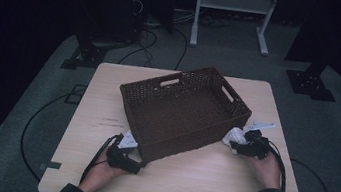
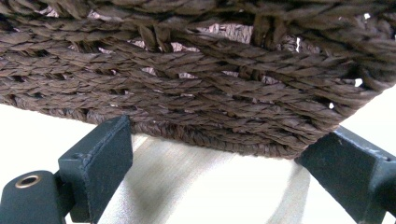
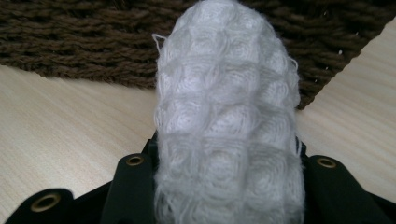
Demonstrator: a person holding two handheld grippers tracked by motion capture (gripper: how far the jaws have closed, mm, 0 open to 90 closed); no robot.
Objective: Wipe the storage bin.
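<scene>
A brown woven basket [image 1: 183, 113] stands askew in the middle of the pale wooden table [image 1: 108, 92], with nothing visible inside it. My left gripper [image 1: 136, 164] lies at the basket's near corner. In the left gripper view its jaws stand wide apart, open, on either side of the basket wall [image 2: 196, 88], and the pads are not pressing on it. My right gripper [image 1: 238, 146] sits by the basket's right side, shut on a white waffle-knit cloth [image 1: 232, 135]. In the right gripper view the bunched cloth [image 3: 229, 93] rises between the two black jaws, with the basket wall [image 3: 84, 42] just behind it.
Bare table top lies in front of the basket and at its left. Cables run over the grey floor [image 1: 155, 43] behind the table. A white frame stand [image 1: 231, 6] and dark stand bases [image 1: 311, 83] sit farther back.
</scene>
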